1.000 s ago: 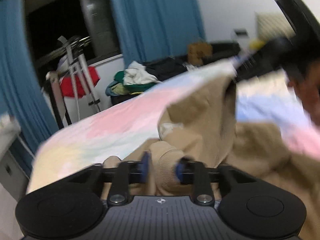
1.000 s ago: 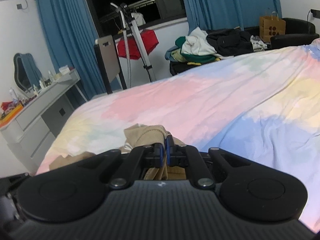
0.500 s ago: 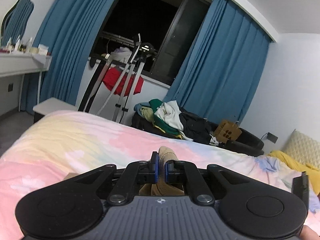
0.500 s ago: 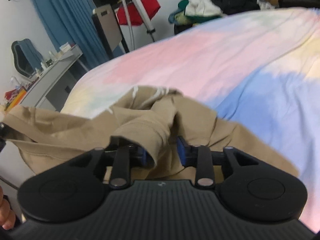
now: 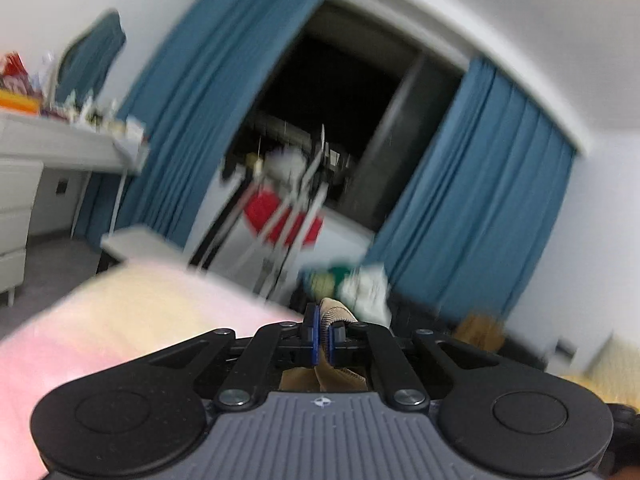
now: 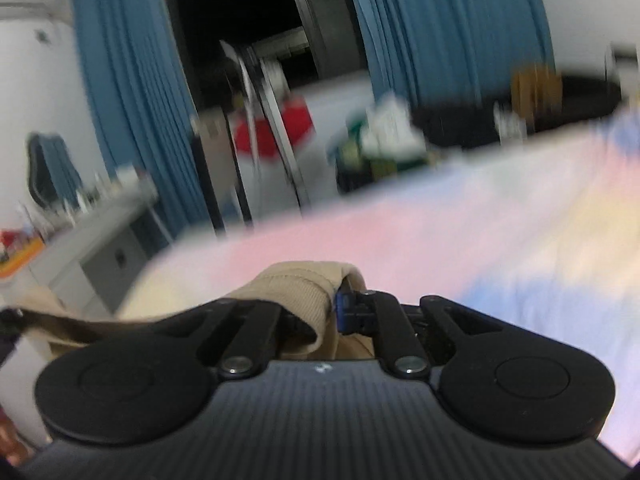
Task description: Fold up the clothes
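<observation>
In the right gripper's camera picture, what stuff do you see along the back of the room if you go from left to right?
White dresser → left blue curtain → red cloth on the drying rack → pile of clothes → right blue curtain → brown paper bag.

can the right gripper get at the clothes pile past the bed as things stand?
Probably not: the right gripper is shut on the tan garment, and the bed lies between it and the clothes pile.

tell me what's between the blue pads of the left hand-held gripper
A ribbed fold of the tan garment, pinched between the left hand-held gripper pads; the left wrist view shows it.
</observation>
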### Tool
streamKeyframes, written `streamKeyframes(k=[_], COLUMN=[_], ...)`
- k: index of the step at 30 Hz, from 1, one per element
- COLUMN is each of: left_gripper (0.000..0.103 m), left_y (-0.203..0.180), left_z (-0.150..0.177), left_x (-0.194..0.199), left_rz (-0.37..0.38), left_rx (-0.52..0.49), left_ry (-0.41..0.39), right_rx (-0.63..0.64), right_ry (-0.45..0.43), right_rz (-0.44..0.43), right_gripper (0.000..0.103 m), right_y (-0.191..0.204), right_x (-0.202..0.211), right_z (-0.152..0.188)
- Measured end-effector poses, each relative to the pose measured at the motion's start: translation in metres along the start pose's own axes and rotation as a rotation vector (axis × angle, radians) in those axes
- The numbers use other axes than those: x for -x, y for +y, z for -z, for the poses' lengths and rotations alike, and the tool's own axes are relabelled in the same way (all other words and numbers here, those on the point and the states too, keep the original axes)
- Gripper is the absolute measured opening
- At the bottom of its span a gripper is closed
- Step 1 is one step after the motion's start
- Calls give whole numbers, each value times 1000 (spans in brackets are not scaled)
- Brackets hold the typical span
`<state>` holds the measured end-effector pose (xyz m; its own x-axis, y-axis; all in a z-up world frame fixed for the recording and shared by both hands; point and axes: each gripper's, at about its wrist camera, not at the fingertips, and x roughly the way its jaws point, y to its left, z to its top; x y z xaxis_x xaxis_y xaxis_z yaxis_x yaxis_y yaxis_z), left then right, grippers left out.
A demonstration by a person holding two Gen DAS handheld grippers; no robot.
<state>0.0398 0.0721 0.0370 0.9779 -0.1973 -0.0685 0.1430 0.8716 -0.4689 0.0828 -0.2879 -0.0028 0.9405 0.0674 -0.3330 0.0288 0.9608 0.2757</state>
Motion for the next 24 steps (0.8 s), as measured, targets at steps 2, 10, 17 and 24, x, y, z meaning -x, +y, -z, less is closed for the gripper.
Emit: streamKeyframes(k=[2, 10, 17, 24], left_gripper=[4, 4, 4, 4], left_y=[-15, -110, -181, -220], left_z=[-33, -188, -276, -312], left_x=[10, 71, 151, 209], left_rz=[19, 101, 142, 164], left_rx=[47, 37, -96, -140], left_ry=[-59, -281, -436, -481], right_rx=[59, 107, 158, 200], right_ry=[-91, -371, -557, -643], right_rz=[-16, -72, -91, -114], right_gripper=[10, 10, 10, 10], right_y=[20, 60, 81, 87], right_x=[29, 157, 280, 366], right_z=[-39, -181, -246, -266])
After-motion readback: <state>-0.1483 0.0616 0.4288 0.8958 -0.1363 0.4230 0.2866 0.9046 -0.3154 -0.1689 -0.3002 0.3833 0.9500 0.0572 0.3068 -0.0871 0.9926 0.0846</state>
